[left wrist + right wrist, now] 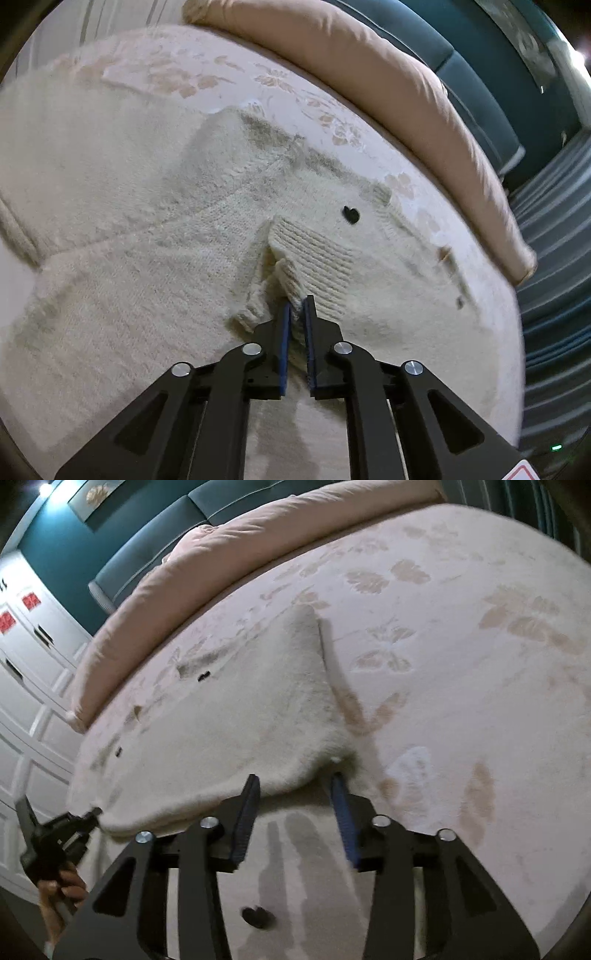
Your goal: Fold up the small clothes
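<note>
The cream sweater [155, 229] lay on the bed [461, 657], partly folded; the left gripper [297, 306] pinched its cuff [314, 262]; the right gripper [295, 786] stood open, holding nothing; more folds seemingly remained.

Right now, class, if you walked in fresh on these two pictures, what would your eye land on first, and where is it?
First, the fluffy cream sweater spread across the bed. Next, the left tool, pinched shut on the ribbed cuff near the sweater's near edge. The right tool stands open at the sweater's near hem, and a black button marks the knit farther up.
</note>
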The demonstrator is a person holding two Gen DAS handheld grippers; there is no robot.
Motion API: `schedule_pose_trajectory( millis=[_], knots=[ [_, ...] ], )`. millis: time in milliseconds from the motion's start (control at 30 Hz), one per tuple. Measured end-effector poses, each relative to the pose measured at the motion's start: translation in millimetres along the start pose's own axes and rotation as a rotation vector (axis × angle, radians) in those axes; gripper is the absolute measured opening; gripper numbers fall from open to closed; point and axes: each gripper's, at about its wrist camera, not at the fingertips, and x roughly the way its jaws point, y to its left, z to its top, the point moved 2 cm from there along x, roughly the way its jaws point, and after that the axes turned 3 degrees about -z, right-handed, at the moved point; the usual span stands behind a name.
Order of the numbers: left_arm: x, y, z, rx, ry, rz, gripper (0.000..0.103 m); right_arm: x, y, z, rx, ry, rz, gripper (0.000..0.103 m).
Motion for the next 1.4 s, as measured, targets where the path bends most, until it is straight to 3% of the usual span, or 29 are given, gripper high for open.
schedule_pose_trajectory(
  millis=[67, 133, 167, 200, 267, 333, 400, 433, 500, 567, 733, 833, 967, 1033, 1167, 1267, 1367, 1400],
  knots=[
    [3, 3, 4, -0.055, 0.027, -0.049, 0.015, 8, 5, 6, 0.013, 0.004, 0.025, 0.046],
    [8, -4, 11, -0.052, 0.048, -0.072, 0.012, 17, 13, 15, -0.003, 0.014, 0.028, 0.041],
    [8, -11, 15, -0.029, 0.047, -0.086, 0.003, 18, 18, 21, -0.001, 0.014, 0.035, 0.024],
    [4, -21, 19, 0.000, 0.032, -0.102, 0.003, 15, 20, 27, 0.013, -0.002, 0.058, 0.010],
    [-24, -48, 34, 0.062, -0.067, -0.163, 0.002, -14, 23, 40, 0.062, -0.123, 0.202, 0.010],
    [-55, -69, 46, 0.105, -0.170, -0.220, 0.002, -39, 22, 44, 0.067, -0.230, 0.285, 0.009],
    [-71, -75, 49, 0.143, -0.229, -0.201, 0.002, -33, 18, 39, 0.031, -0.234, 0.221, 0.009],
    [-65, -72, 47, 0.157, -0.218, -0.172, 0.002, -12, 14, 34, -0.005, -0.161, 0.131, 0.009],
    [-28, -51, 35, 0.152, -0.101, -0.074, 0.002, 23, 2, 22, -0.002, -0.022, 0.006, 0.009],
    [2, -24, 16, 0.113, -0.005, 0.009, 0.002, 27, -7, 11, 0.031, -0.010, 0.014, 0.008],
    [4, -4, 0, 0.065, -0.010, -0.003, 0.003, -9, 0, 1, 0.026, -0.083, -0.065, 0.013],
    [7, -8, -3, 0.082, -0.012, 0.015, 0.003, -17, 33, 1, -0.059, -0.110, -0.025, 0.013],
    [10, -10, -6, 0.059, -0.006, 0.033, 0.006, 19, 107, -7, -0.287, -0.020, 0.063, 0.014],
    [9, -1, 1, 0.045, 0.003, 0.038, 0.012, 40, 121, -11, -0.352, 0.002, 0.029, 0.013],
    [-2, 3, 9, 0.072, -0.002, 0.059, 0.015, 42, 73, 0, -0.279, -0.016, -0.098, 0.013],
    [-22, 20, 13, 0.100, -0.023, 0.086, 0.015, 8, 11, 4, -0.176, -0.077, -0.205, 0.008],
    [-50, 57, 19, 0.071, -0.039, 0.118, 0.023, -31, -10, -5, -0.150, -0.136, -0.293, 0.021],
    [-60, 71, 22, 0.058, -0.049, 0.140, 0.026, -38, -7, -12, -0.166, -0.133, -0.271, 0.021]
  ],
)
